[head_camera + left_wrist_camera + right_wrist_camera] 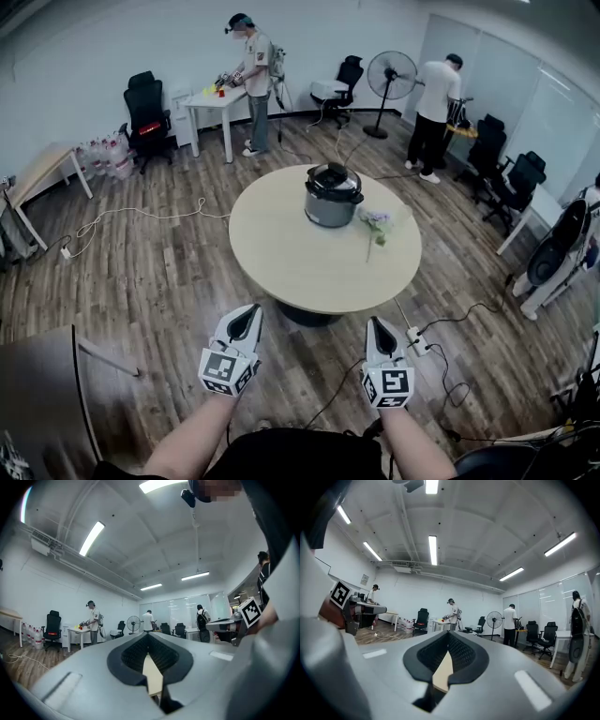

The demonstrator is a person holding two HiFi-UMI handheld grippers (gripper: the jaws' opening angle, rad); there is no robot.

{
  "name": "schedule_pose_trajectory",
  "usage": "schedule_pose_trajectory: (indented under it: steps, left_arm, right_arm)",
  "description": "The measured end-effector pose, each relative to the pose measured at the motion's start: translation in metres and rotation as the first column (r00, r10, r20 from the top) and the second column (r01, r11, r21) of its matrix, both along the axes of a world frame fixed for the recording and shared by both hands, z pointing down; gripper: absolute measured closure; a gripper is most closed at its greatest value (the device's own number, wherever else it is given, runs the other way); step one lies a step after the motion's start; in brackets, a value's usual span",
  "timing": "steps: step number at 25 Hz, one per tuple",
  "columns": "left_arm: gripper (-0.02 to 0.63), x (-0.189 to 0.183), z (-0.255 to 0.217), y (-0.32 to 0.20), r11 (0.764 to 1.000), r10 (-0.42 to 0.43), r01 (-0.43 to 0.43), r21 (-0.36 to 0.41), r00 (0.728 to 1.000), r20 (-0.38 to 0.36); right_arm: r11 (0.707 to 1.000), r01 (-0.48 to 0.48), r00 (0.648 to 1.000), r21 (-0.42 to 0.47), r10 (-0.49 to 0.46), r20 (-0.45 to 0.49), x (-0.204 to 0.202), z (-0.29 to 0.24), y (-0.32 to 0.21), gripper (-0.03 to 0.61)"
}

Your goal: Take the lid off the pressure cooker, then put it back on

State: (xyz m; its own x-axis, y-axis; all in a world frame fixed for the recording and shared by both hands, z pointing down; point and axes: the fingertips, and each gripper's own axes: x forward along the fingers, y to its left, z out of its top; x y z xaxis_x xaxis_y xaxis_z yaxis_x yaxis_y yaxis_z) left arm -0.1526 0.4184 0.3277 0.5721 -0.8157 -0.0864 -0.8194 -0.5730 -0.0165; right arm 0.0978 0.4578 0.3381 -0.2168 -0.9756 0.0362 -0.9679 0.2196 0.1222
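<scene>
Left hand-held gripper point(246, 322) and right hand-held gripper point(378, 328) are being held level and side by side over the floor point(159, 272), just short of the near edge of the table point(281, 248). Both pairs of jaws are being pressed fully together, with nothing being gripped between them. The cooker point(332, 206) is being carried by the table towards its far side, well apart from both grippers, with the lid point(333, 178) being borne on top. A flower point(377, 223) is lying just beside it.

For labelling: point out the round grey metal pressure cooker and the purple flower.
Round grey metal pressure cooker point(328, 212): head view, its side wall.
Purple flower point(377, 220): head view, the blossom.
</scene>
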Motion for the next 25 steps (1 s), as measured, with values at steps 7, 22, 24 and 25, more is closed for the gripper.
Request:
schedule_pose_trajectory:
  steps: [7,22,24,25]
  left_arm:
    - [0.614,0.003,0.003,-0.001,1.000,-0.009,0.009,-0.005,1.000,-0.006]
    - [0.043,0.076,0.025,-0.032,0.999,-0.041,0.041,0.011,0.999,0.027]
    - [0.043,0.083,0.028,-0.039,0.998,-0.057,0.056,0.011,0.998,0.029]
    - [0.043,0.086,0.029,-0.043,0.998,-0.063,0.063,0.010,0.997,0.035]
  right_arm:
    - [0.995,0.093,0.996,-0.029,-0.093,-0.005,-0.009,0.002,-0.008,0.167]
    - [0.980,0.195,0.981,-0.037,-0.196,0.001,0.044,0.000,-0.040,-0.017]
    - [0.977,0.209,0.978,-0.032,-0.209,0.002,0.052,0.001,-0.050,-0.017]
    - [0.976,0.213,0.977,-0.034,-0.214,0.002,0.055,0.002,-0.056,-0.015]
